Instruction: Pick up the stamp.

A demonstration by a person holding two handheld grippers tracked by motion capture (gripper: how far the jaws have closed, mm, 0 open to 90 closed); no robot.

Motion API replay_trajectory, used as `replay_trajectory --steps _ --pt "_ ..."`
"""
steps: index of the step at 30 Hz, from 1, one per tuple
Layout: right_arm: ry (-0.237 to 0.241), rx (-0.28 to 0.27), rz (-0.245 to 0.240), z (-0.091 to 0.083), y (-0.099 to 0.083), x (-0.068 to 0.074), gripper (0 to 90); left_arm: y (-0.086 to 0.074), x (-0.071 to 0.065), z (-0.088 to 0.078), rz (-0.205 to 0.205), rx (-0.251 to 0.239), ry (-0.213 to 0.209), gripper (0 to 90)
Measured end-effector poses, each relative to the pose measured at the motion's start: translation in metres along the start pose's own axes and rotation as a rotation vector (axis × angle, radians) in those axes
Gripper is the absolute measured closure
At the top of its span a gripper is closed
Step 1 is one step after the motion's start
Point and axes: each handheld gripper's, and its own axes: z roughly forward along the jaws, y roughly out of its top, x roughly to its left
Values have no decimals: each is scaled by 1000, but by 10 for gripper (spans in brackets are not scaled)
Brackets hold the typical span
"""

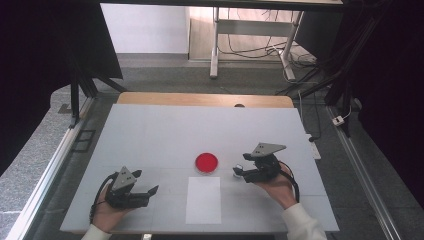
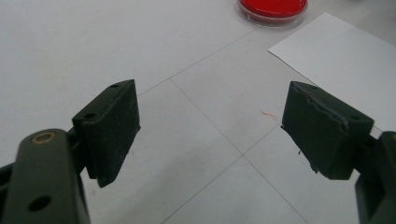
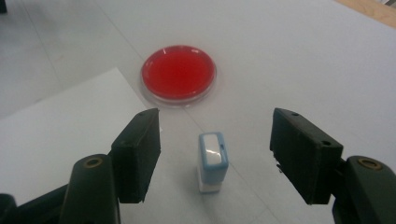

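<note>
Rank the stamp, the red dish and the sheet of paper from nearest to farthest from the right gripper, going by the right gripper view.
From the right gripper:
1. Stamp: upright between the open jaws, touching neither.
2. Sheet of paper: flat on the table, passing under the jaw at the left of the view.
3. Red dish: farther ahead, beyond the stamp, by the paper's far corner.

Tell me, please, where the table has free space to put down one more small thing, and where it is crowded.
The far half of the white table top, beyond the red dish, is bare, and so is the strip between the left claw and the paper sheet. It is crowded between dish, sheet and right claw, where the small blue-and-white block stands.
</note>
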Motion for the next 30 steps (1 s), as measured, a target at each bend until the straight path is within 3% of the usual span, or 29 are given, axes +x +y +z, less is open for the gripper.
replay_trajectory --steps 14,30 --pt "-3 39 -11 13 -10 1 376 -1 1 2 -9 6 7 191" --pt "-28 58 -38 17 -15 5 613 -2 1 4 -8 19 -3 190"
